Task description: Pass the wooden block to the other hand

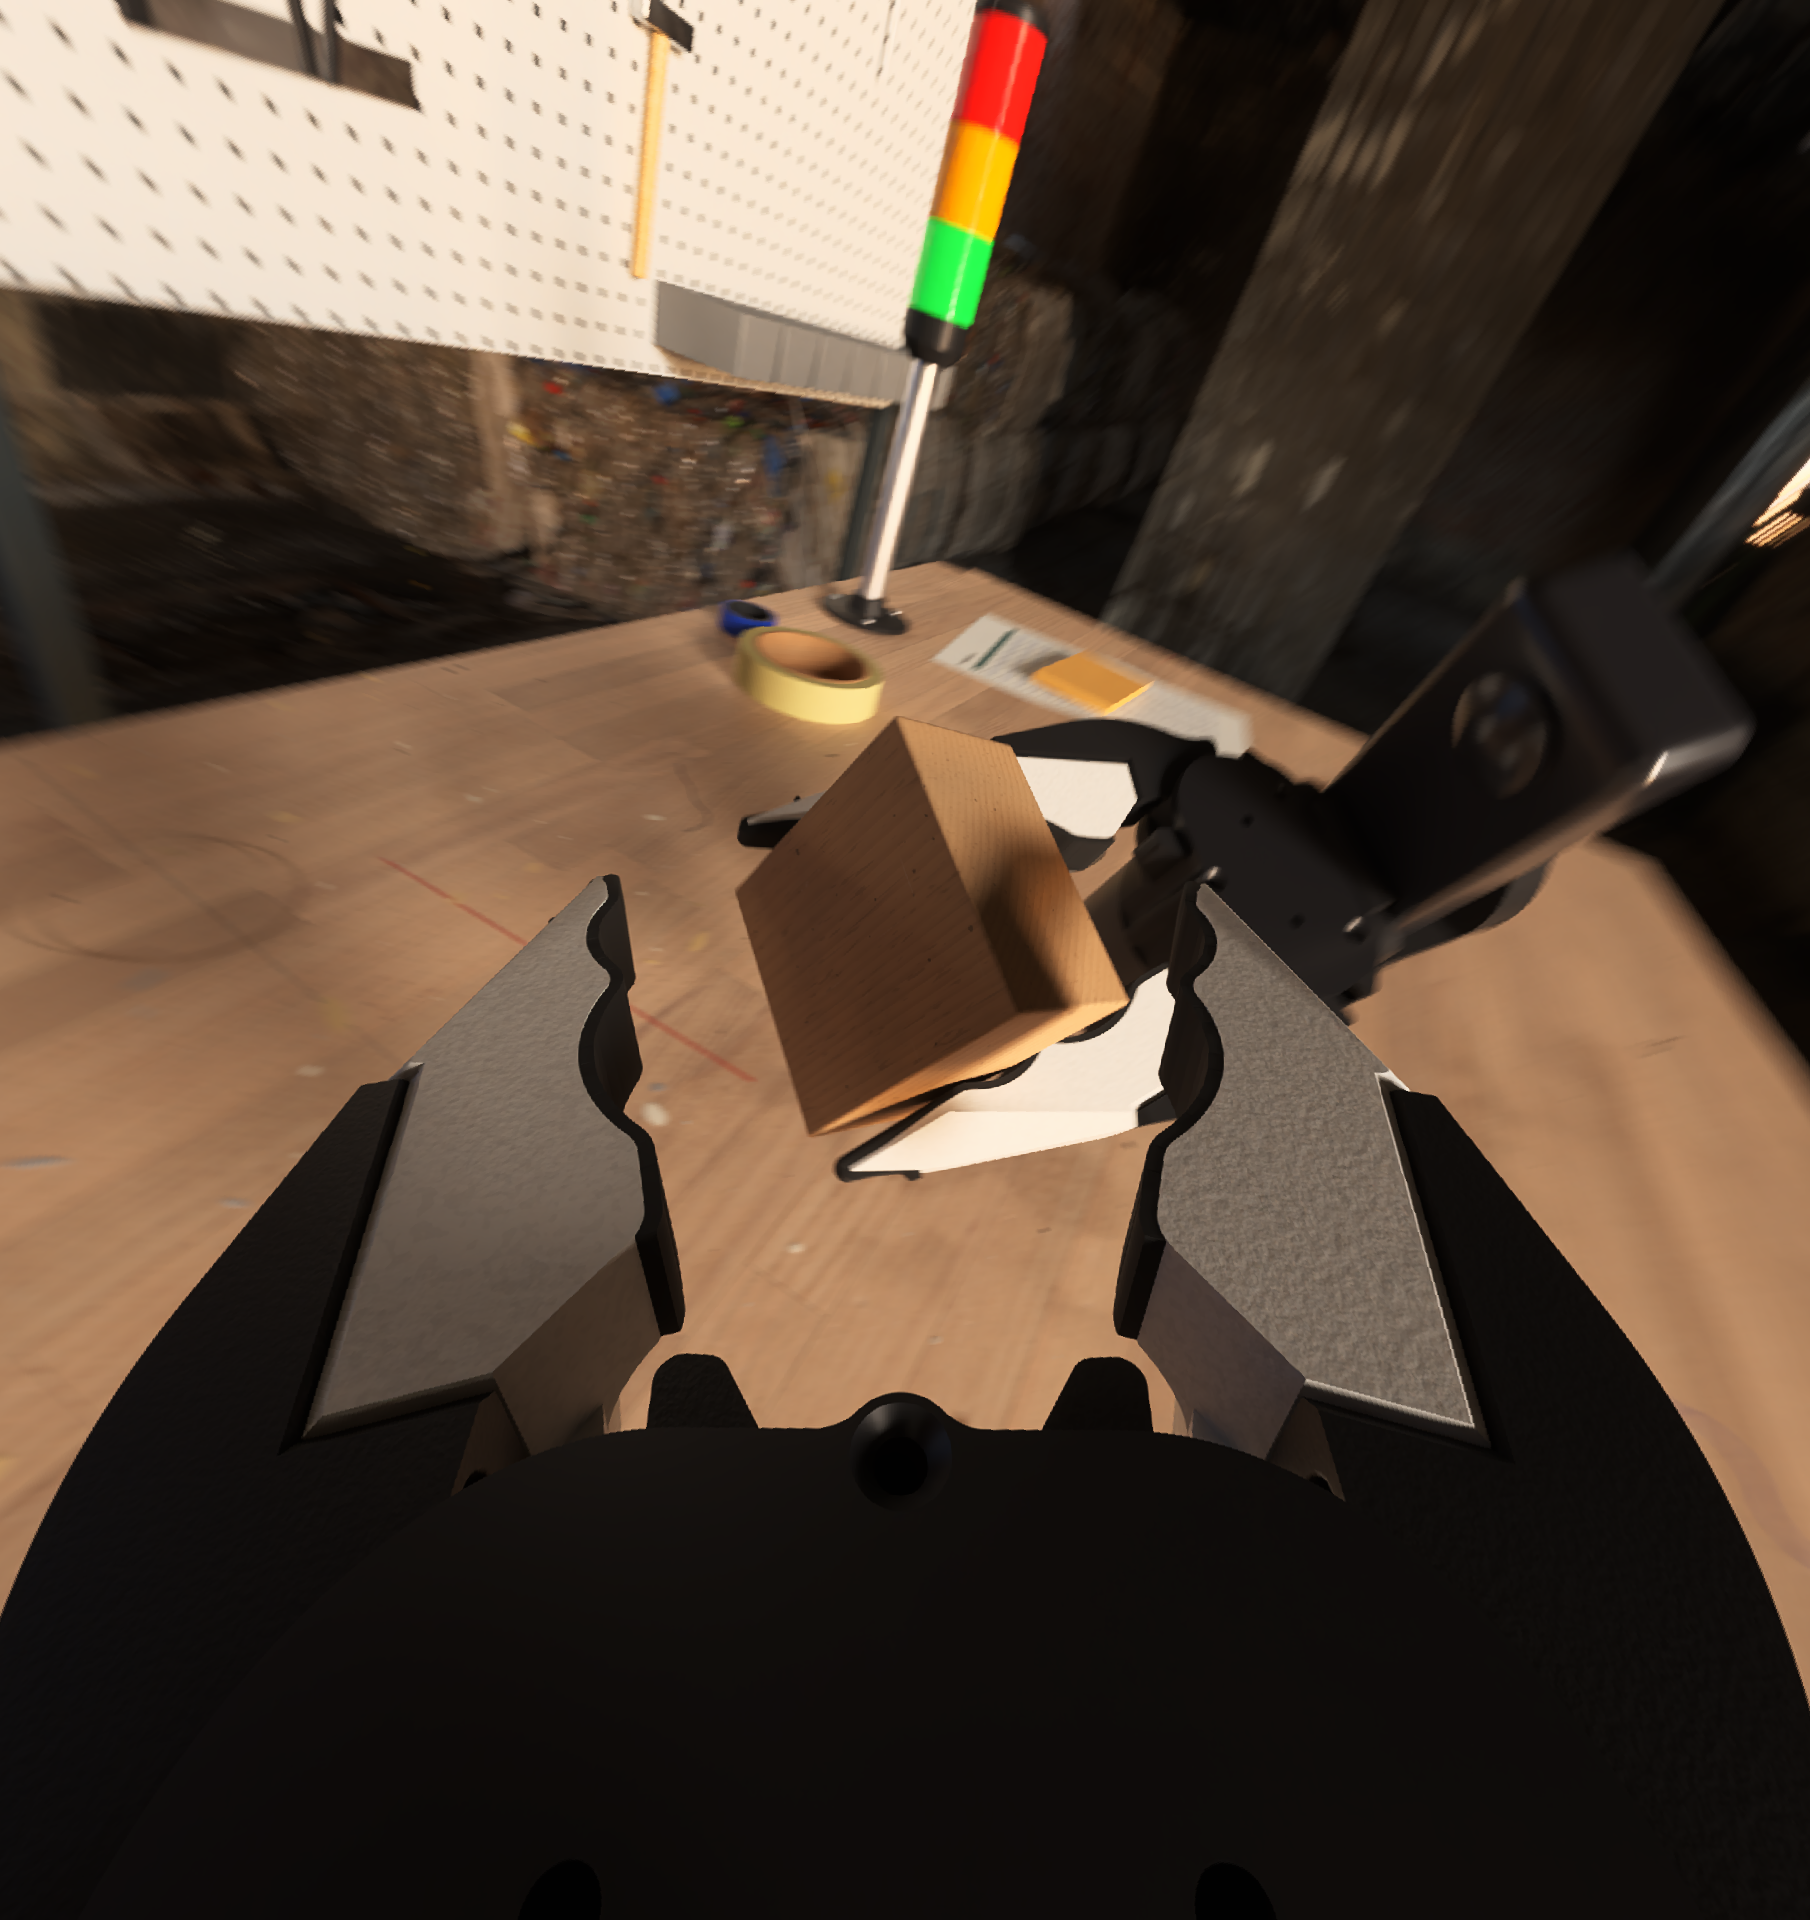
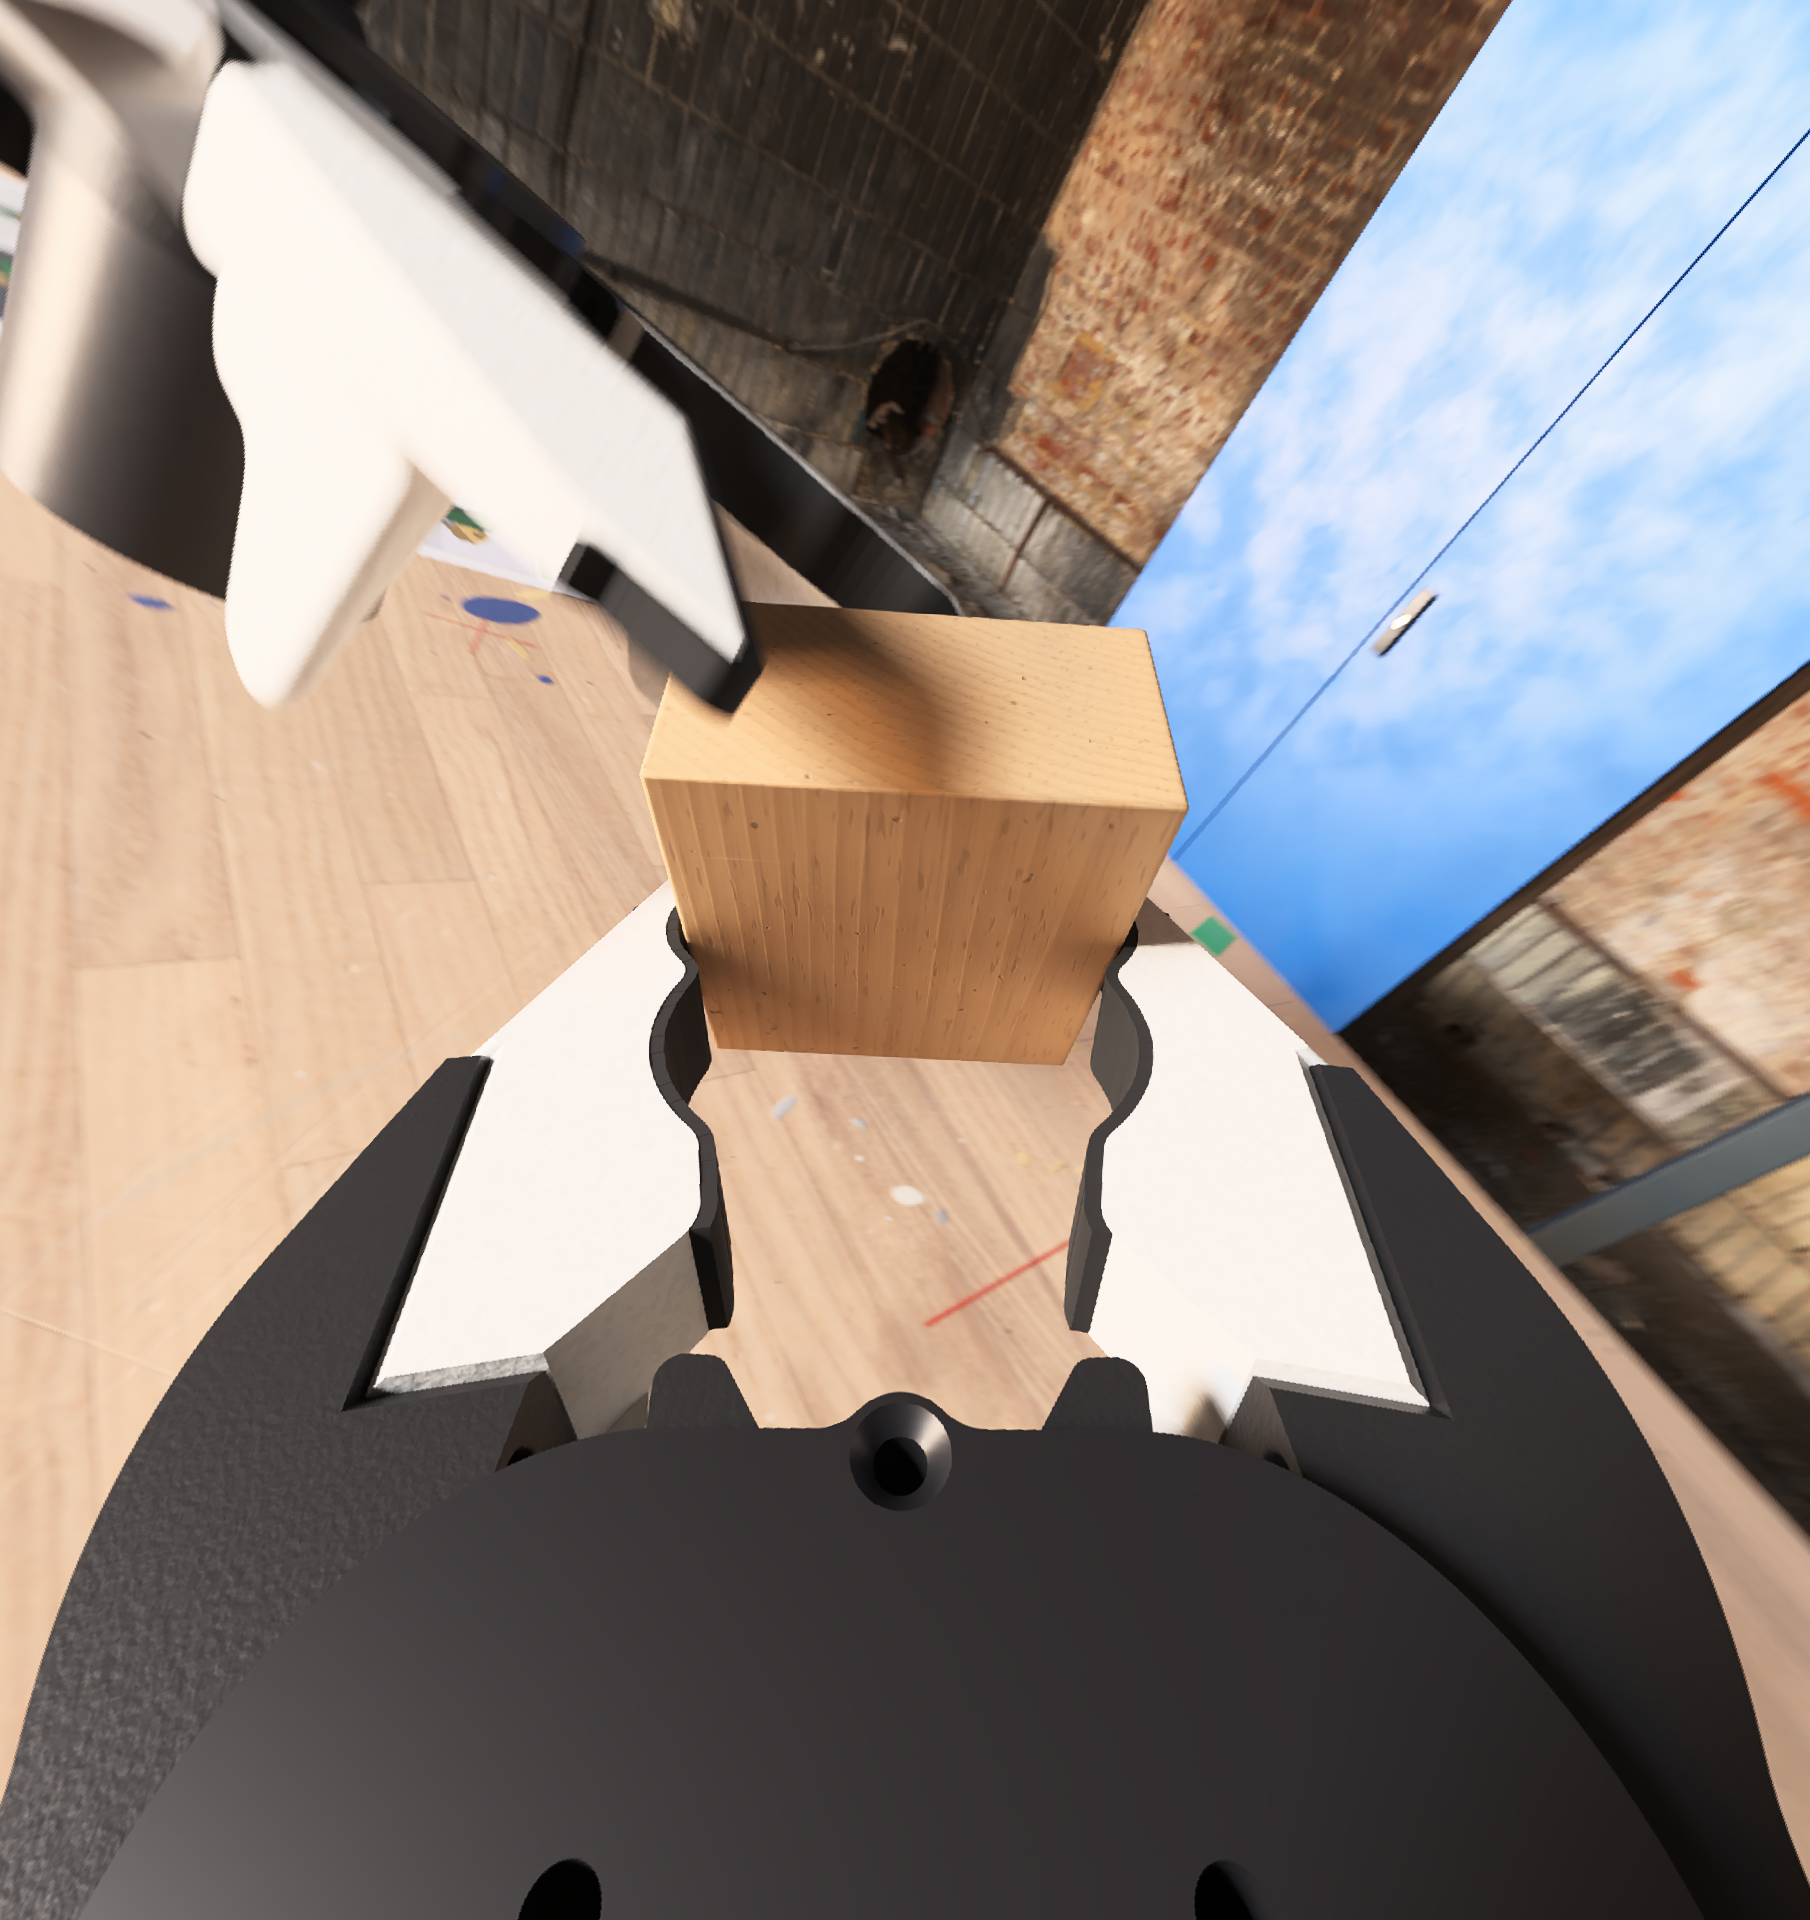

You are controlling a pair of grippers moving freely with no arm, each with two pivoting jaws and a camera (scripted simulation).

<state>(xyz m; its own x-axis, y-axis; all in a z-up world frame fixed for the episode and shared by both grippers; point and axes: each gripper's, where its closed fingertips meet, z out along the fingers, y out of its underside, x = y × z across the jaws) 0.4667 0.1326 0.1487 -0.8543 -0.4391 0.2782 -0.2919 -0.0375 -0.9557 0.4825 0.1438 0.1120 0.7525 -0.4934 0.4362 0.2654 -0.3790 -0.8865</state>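
- Wooden block [image 1: 922,925]: held in the air above the desk [image 1: 257,935], tilted, with its near faces turned toward the left claw.
- Right claw [image 2: 906,935]: closed on the block, one finger pressed against each of two opposite sides. It grips the near end only, so most of the block juts out free, probably to leave room for a second grip.
- Left claw [image 1: 901,935]: wide open and holding nothing. The block lies just beyond its fingertips, not yet between them. In the right wrist view, one of its fingertips [image 2: 693,655] overlaps the block's far top corner; whether they touch cannot be told.
- Stage, as judged: the block is offered but not yet taken. The left claw must move forward and close before the right lets go, or the block may drop.
- Desk surroundings: a roll of yellow tape [image 1: 809,673], a blue roll [image 1: 745,617], an orange pad [image 1: 1088,681] on paper and a signal light on a pole [image 1: 968,187] stand well apart behind. A pegboard [image 1: 361,177] hangs beyond.
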